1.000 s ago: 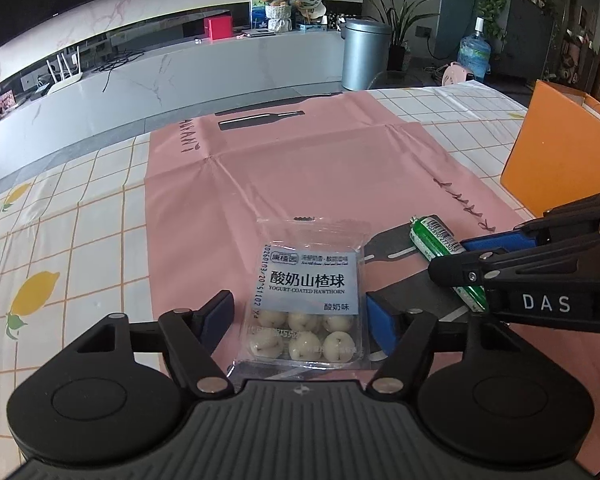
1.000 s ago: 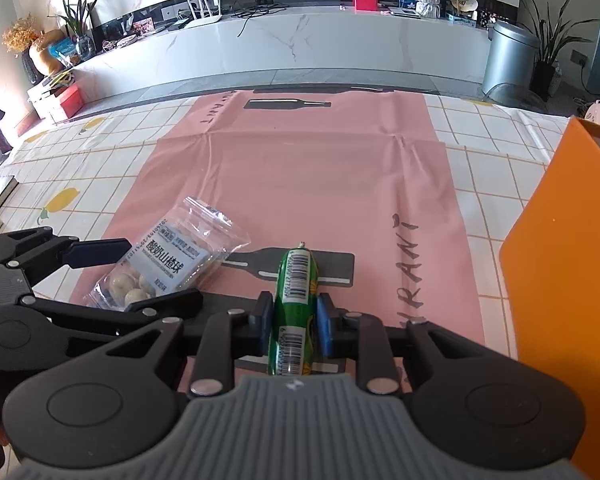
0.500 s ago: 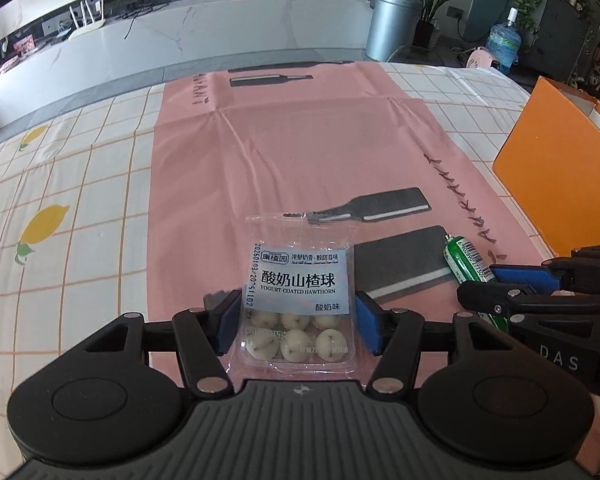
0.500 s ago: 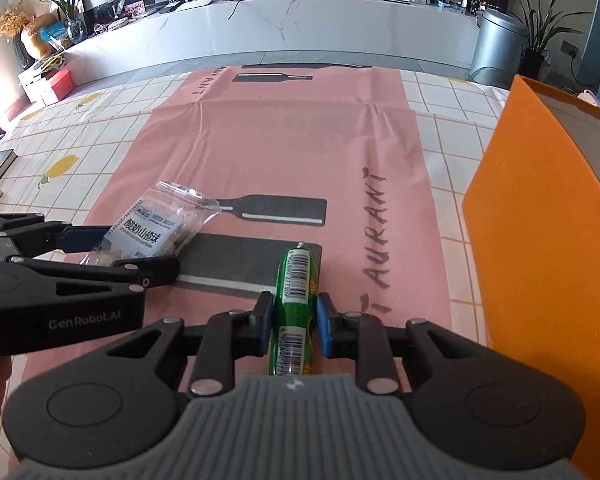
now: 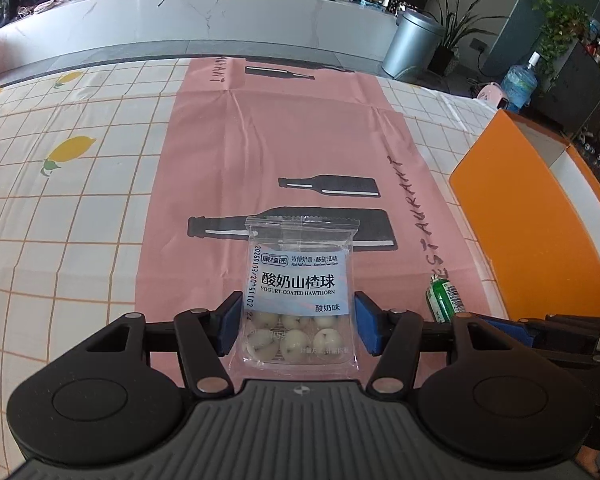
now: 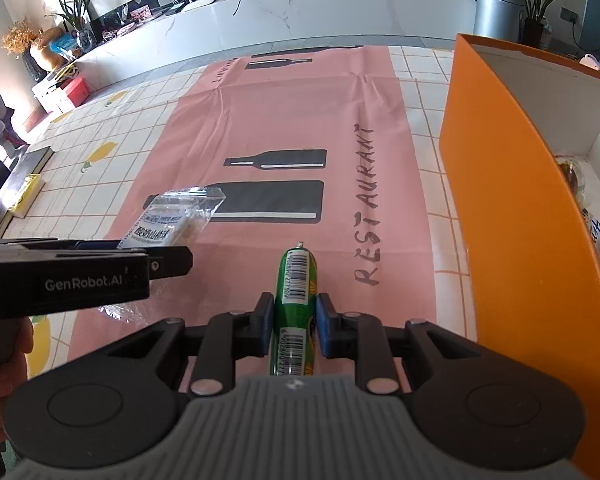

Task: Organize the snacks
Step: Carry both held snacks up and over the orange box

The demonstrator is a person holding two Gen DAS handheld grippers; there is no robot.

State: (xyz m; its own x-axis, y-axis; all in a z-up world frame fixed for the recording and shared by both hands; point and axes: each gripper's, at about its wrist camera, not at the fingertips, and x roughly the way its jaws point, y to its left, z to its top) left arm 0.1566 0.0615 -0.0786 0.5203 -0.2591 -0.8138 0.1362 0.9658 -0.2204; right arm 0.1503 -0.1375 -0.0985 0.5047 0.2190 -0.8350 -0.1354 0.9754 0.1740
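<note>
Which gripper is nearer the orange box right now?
Right. The right gripper, shut on the green sausage stick, is beside the orange box. The left gripper, gripping the hawthorn ball bag, is farther away.

Snack bag (image 5: 298,280): white label reads "酸奶山楂球", "YOGURT-COATED HAWTHORN" under it, "酸奶味" lower right, brand box "康楂园" upper left; date code up the left edge starts "20250103", rest unclear. Pink mat (image 6: 284,120): "RESTAURANT" in dark letters running near-to-far on its right part; mirrored word at far left end not legible. Left gripper (image 6: 156,246) side: "GenRobot.AI" in white. Green sausage stick (image 6: 296,280): barcode stickers, digits too small and curved to read reliably.
</note>
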